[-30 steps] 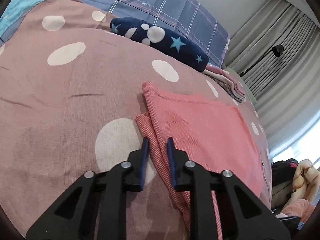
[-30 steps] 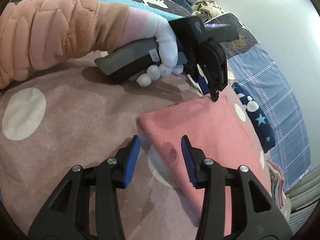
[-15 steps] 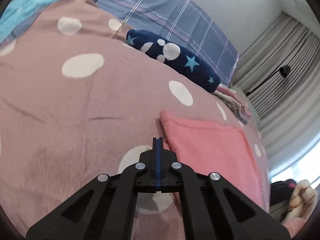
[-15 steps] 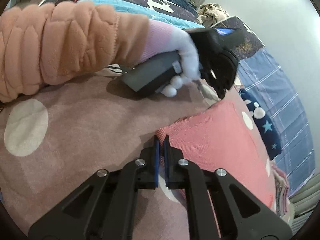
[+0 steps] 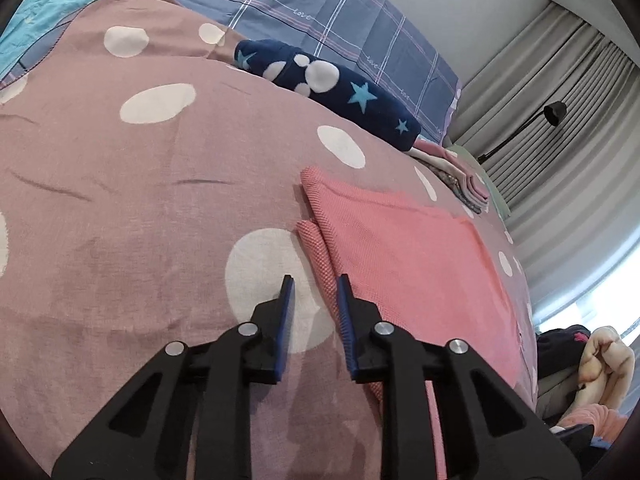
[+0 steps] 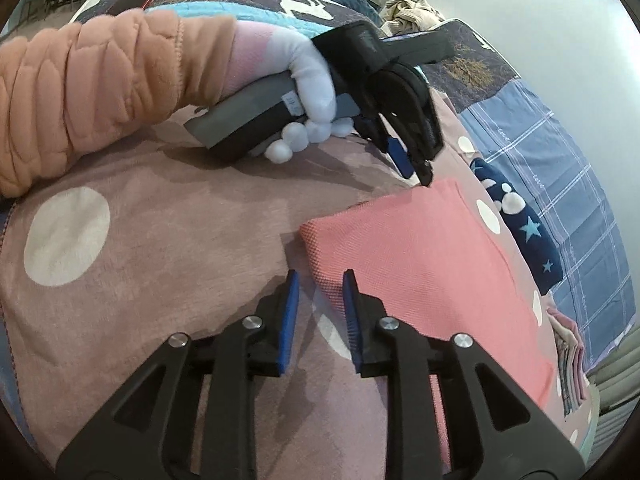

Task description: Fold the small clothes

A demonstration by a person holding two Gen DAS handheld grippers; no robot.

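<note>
A folded pink garment (image 5: 420, 260) lies flat on the mauve polka-dot bedspread (image 5: 120, 200). My left gripper (image 5: 314, 284) is open, its fingers straddling the garment's near left edge. In the right wrist view the same garment (image 6: 420, 264) lies ahead. My right gripper (image 6: 320, 280) is open at the garment's near corner, empty. The left gripper also shows in the right wrist view (image 6: 416, 168), held by a white-gloved hand, tips at the garment's far corner.
A navy star-patterned roll (image 5: 328, 88) lies beyond the garment, with a blue plaid pillow (image 5: 340, 20) behind. A stack of folded clothes (image 5: 460, 180) sits at the far right. Grey curtains (image 5: 560, 140) and a black lamp (image 5: 554, 114) stand past the bed.
Both grippers were open a second ago, shut at half a second ago, and are open again now at the garment's edge. The garment lies flat.
</note>
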